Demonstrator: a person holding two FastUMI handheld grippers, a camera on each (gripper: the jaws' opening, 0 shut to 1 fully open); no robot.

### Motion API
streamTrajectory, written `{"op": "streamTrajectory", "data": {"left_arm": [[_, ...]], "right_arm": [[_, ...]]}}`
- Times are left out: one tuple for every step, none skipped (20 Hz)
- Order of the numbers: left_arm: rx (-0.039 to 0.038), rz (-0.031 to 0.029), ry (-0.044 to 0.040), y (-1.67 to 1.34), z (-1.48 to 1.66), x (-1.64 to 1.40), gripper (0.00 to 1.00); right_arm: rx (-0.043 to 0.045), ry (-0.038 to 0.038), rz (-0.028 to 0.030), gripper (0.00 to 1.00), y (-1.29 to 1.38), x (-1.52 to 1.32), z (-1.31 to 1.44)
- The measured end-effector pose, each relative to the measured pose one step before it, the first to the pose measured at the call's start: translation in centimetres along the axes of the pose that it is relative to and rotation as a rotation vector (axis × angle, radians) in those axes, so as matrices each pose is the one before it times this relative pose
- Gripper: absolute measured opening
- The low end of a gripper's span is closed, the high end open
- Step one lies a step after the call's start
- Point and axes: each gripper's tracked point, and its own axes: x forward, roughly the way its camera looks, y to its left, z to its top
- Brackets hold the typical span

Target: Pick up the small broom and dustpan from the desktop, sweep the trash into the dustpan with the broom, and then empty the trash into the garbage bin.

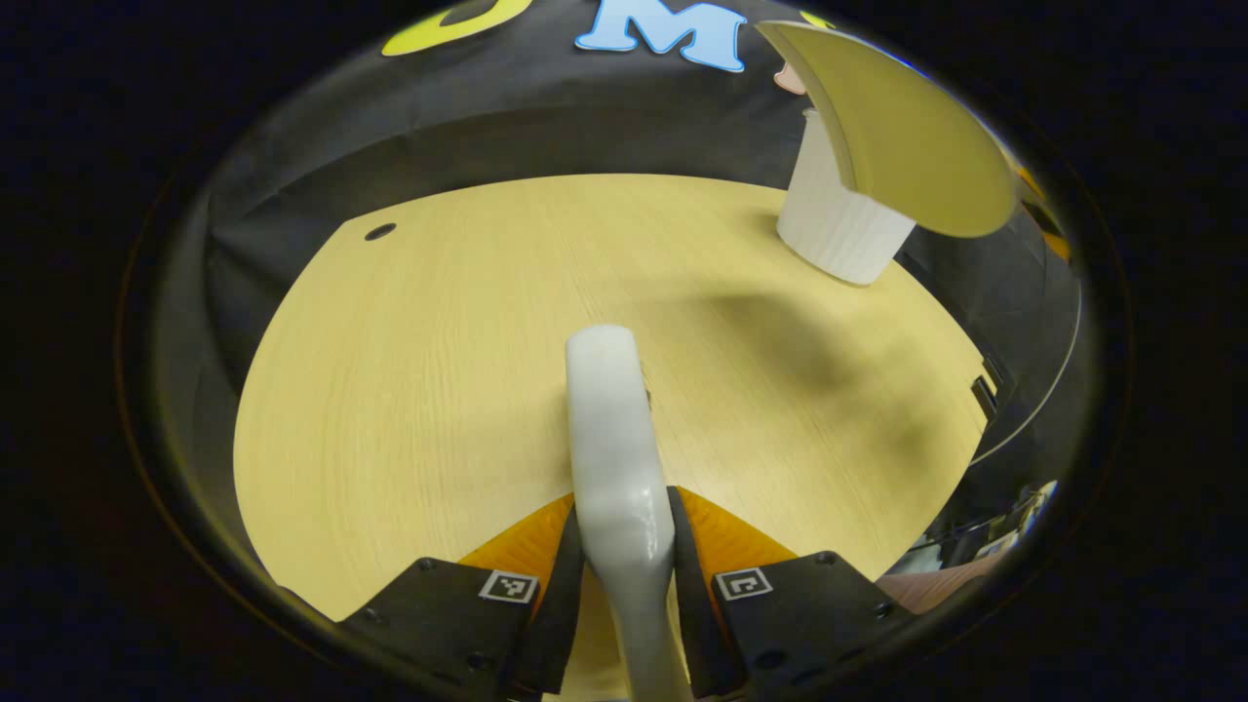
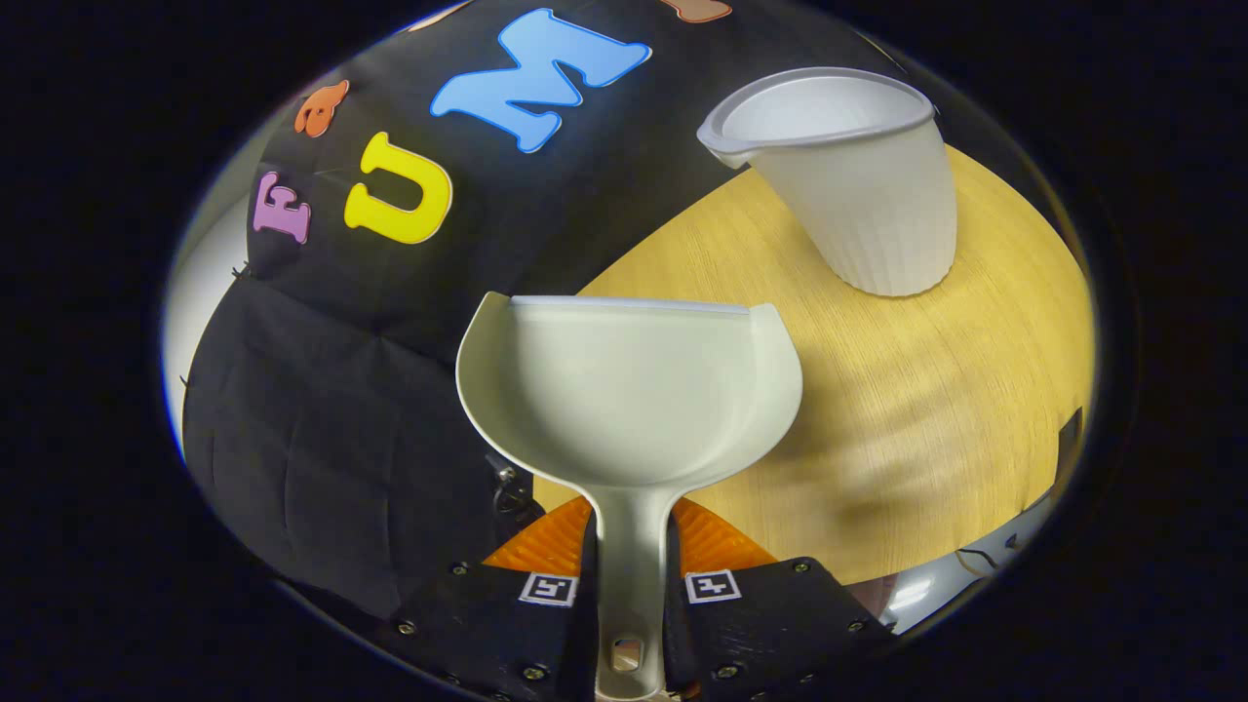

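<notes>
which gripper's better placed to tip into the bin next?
Right. The right gripper clamps the handle of the pale plastic dustpan, raised beside the white ribbed plastic bin. The left gripper grips only the white broom handle.

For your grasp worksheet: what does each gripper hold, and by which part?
The left gripper holds the broom by its handle. The right gripper holds the dustpan by its handle, just behind the pan.

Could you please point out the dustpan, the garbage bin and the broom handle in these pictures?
dustpan (image 2: 624,390): right gripper view, inside of its scoop.
garbage bin (image 2: 868,205): right gripper view, ribbed outer wall.
broom handle (image 1: 609,429): left gripper view, mid-shaft.
</notes>
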Motion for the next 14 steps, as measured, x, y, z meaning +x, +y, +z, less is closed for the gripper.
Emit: {"op": "streamTrajectory", "data": {"left_arm": [[-0.00478,-0.00129,0.00008,0.01,-0.064,0.04,0.5],[-0.00395,0.00002,-0.00101,0.082,0.061,-0.067,0.5],[-0.00412,0.00122,-0.00262,-0.013,0.123,-0.004,0.5],[-0.00399,0.00191,-0.00353,-0.021,0.216,0.036,0.5],[-0.00461,0.0026,-0.00436,-0.096,0.067,0.006,0.52],[-0.00618,0.00458,-0.00422,-0.134,0.248,0.013,0.52],[-0.00603,0.00455,-0.00346,-0.198,0.252,0.024,0.5],[-0.0069,0.00513,-0.00093,-0.255,0.231,0.005,0.5],[-0.00737,0.00358,-0.0018,-0.339,0.257,-0.042,0.52],[-0.00502,0.0048,0.00316,-0.355,0.206,-0.041,0.53],[-0.0043,0.01189,0.00739,-0.238,0.167,-0.079,0.52],[-0.00486,0.0124,0.00522,0.051,0.303,-0.143,0.52],[-0.00673,0.0088,0.00029,0.074,-0.126,0.362,0.52],[-0.00611,0.00815,0.00191,-0.273,0.204,0.105,0.53]], "right_arm": [[-0.0039,0.00615,-0.02891,0.26,-1.116,0.598,-0.605],[-0.0065,0.00281,-0.03469,0.26,-1.194,0.75,-0.4],[-0.0104,0.00397,-0.03905,0.26,-1.116,0.815,-0.444],[-0.01216,0.00295,-0.03931,0.26,-1.242,0.634,-0.776],[-0.01701,-0.00169,-0.03934,0.26,-1.096,0.516,-0.532],[-0.0226,-0.00109,-0.03935,0.26,-1.032,0.766,-0.437],[-0.02915,0.00096,-0.04423,0.26,-0.943,0.708,-0.503],[-0.03537,-0.00339,-0.04357,0.25,-0.942,0.781,-0.249],[-0.03558,-0.00605,-0.04134,0.26,-0.857,0.85,-0.103],[-0.03353,-0.00403,-0.03663,0.26,-0.802,0.559,-0.347],[-0.02809,-0.00538,-0.03128,0.26,-0.868,0.218,-0.378],[-0.02266,-0.00537,-0.02693,0.26,-0.492,0.427,-0.328],[-0.02329,-0.00484,-0.02389,0.26,-0.435,0.39,-0.285],[-0.0174,-0.01272,-0.02407,0.26,-0.418,0.41,-0.023]]}}
